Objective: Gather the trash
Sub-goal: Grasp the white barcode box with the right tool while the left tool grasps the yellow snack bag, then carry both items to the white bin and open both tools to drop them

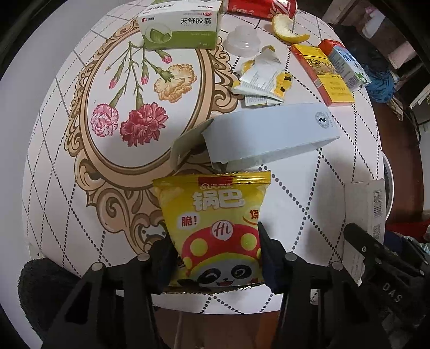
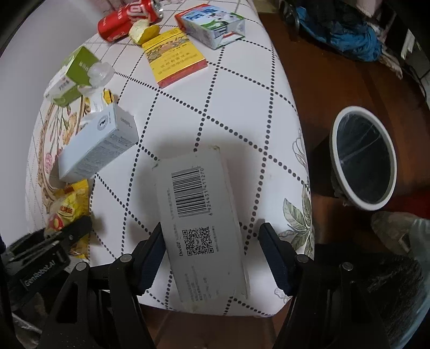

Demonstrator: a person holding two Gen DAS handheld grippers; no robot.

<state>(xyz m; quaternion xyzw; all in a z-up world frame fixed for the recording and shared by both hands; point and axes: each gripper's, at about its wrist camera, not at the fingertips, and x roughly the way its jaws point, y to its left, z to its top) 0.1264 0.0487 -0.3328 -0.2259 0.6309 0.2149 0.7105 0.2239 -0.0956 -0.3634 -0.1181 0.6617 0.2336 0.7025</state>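
My left gripper (image 1: 215, 257) has its jaws against both sides of a yellow snack bag (image 1: 215, 214) at the table's near edge; the grip looks closed on it. The bag also shows in the right wrist view (image 2: 71, 206). My right gripper (image 2: 212, 255) is open around a flat white barcode box (image 2: 201, 214); its left pad touches the box, its right pad stands apart. That box shows at the right in the left wrist view (image 1: 368, 212). A round white-rimmed trash bin (image 2: 362, 158) stands on the floor to the right of the table.
On the flowered tablecloth (image 1: 80, 188) lie a pale blue box (image 1: 268, 134), a green-white medicine box (image 1: 180, 26), a torn wrapper (image 1: 263, 77), a clear plastic cup (image 1: 242, 40), orange peel (image 1: 287, 29), a red cola can (image 1: 258, 8), a yellow-red box (image 1: 322, 72) and a milk carton (image 1: 346, 67).
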